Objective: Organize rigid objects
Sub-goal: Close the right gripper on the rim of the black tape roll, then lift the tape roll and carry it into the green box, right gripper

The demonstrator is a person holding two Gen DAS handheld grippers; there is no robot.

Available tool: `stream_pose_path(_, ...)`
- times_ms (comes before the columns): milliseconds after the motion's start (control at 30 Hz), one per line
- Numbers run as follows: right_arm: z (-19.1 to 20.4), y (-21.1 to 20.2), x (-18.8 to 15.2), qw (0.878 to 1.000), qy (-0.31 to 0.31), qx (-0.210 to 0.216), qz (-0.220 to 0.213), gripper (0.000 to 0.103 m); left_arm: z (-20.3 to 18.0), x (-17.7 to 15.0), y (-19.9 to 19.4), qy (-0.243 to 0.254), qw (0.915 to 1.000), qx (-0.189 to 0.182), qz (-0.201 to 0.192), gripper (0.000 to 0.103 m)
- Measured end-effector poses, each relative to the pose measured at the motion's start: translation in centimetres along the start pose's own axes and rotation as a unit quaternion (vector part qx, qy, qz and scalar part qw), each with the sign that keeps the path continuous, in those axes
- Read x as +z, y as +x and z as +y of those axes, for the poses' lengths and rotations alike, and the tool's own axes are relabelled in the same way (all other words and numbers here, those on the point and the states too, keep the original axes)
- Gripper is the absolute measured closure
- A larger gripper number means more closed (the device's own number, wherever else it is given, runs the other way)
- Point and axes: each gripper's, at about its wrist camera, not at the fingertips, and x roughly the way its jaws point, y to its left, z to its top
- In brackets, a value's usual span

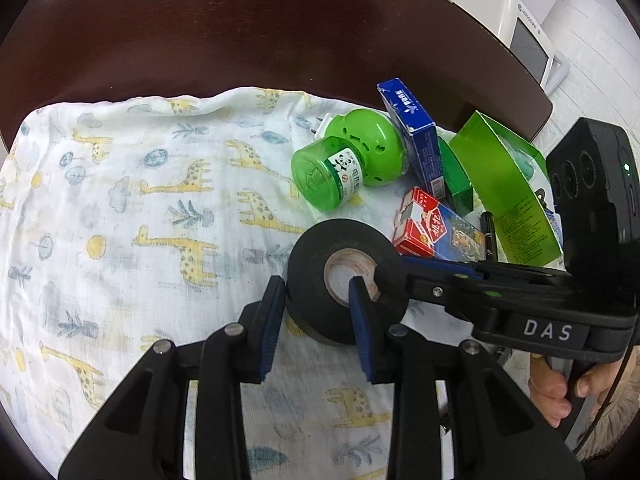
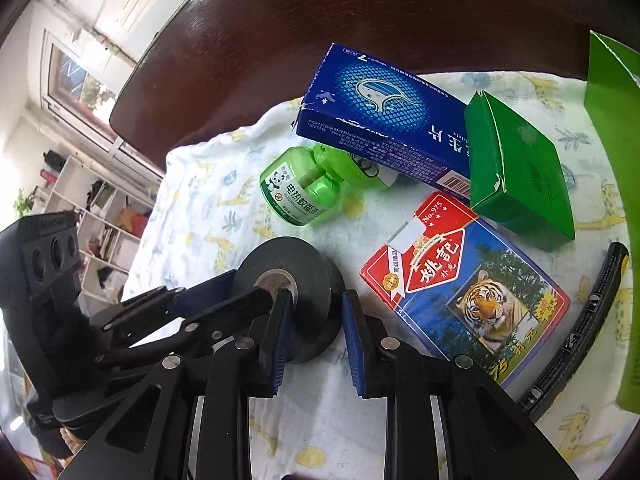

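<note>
Left tongs (image 1: 316, 292) are clamped on the tape roll's (image 1: 308, 264) left wall, mid giraffe cloth (image 1: 140, 200). Right tongs (image 2: 316, 308) straddle its right wall, can't tell if they're squeezing. Both equally close tbh.

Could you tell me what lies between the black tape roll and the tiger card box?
Only bare giraffe-print cloth separates the tape roll from the card box, clearest in the right wrist view.

a lived-in home: cluttered white open shelving (image 2: 100, 216), a dark wooden table (image 2: 320, 20) under giraffe-print cotton cloth (image 1: 140, 200).
</note>
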Motion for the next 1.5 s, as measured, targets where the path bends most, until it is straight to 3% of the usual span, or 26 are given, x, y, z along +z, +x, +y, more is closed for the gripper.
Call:
stream_pose_path(133, 0.4, 0.0, -0.2, 1.000, -0.007, -0.005, 0.003, 0.076, 0.0, -0.8, -0.4, 0.005, 1.0000, 0.002, 0.000, 0.070)
stream_pose_path(367, 0.6, 0.4, -0.2, 1.000, 0.004, -0.009, -0.004, 0.076, 1.7, 0.4, 0.4, -0.041, 0.9989, -0.022, 0.004, 0.072)
stream_pose_path(733, 1.9, -0.1, -0.5, 0.999, -0.033, -0.015, -0.025, 0.072, -1.4, 0.5, -1.1, 0.015, 0.9985, 0.044, -0.029, 0.079)
stream_pose_path(1133, 2.9, -3.7, -0.5, 0.993, -0.070, -0.017, -0.089, 0.072, -4.4, 1.4, -3.7, 0.032, 0.9965, 0.047, -0.061, 0.080)
stream_pose_path(1500, 0.2, -9.0, -0.8, 0.986, -0.052, -0.023, -0.160, 0.072, -11.3, 3.6, -4.1, 0.099, 0.9912, 0.029, -0.082, 0.080)
